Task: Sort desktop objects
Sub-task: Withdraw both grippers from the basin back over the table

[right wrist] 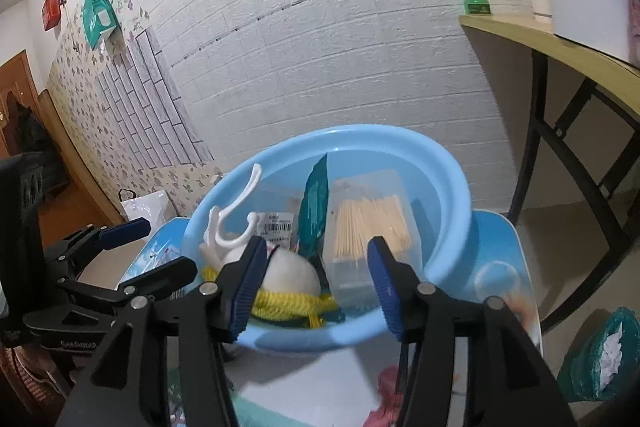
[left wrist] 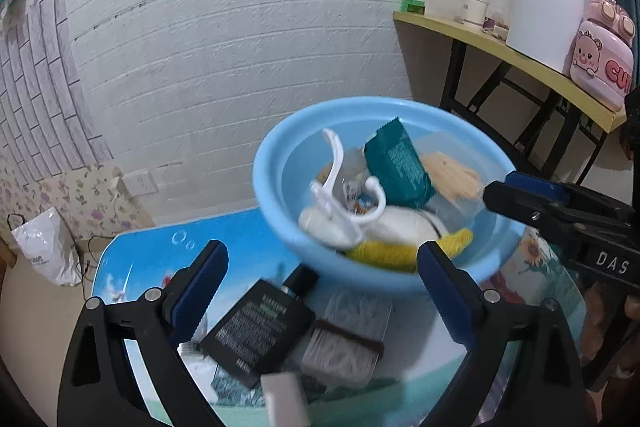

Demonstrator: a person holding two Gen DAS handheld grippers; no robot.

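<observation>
Left wrist: my left claw (left wrist: 320, 283) is wide apart, bowl (left wrist: 280, 219) just ahead; my right claw (right wrist: 316, 283) is apart too, holding nothing.

Glossy smooth plastic basin (left wrist: 280, 163), yellow braided cord (right wrist: 288, 305), clear plastic toothpick box (right wrist: 344, 267).

Blue basin (left wrist: 276, 195) on desk – full of sorted bits.
Inside: teal packet (left wrist: 398, 167), toothpick box (right wrist: 372, 223), white hook (left wrist: 334, 163), yellow cord (right wrist: 288, 305); black box (left wrist: 256, 331) outside, flat.
</observation>
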